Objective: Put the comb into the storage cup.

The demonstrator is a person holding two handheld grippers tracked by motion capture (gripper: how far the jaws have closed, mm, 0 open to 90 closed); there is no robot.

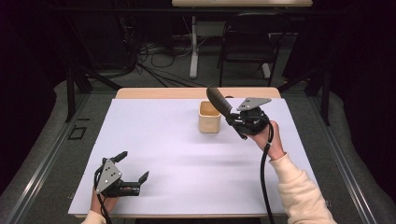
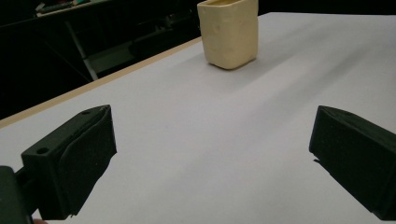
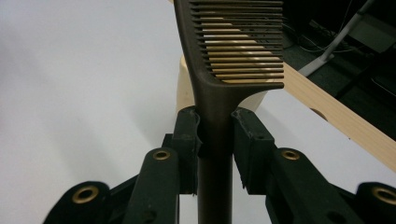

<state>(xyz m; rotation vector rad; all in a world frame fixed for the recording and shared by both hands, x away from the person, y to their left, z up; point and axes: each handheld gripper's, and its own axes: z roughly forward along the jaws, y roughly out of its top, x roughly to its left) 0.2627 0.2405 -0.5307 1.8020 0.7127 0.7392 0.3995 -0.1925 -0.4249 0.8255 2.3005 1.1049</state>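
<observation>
Right gripper is up over the far right part of the white tabletop, and its jaws are clamped tight on the handle of a dark comb. In the right gripper view that comb rises straight out from between the two black pads, handle pinched on both sides, teeth fanning off to the right. The toothed end tilts up and leans in toward the cream cup, sitting just above and beside its rim on the right; whether it touches the rim I cannot tell. The cup stands upright, open mouth up, near the tabletop's far edge.

Down at the near left corner, the left gripper rests low, jaws spread wide with nothing between them. The left gripper view shows bare white surface between the pads, and the cup well ahead.
</observation>
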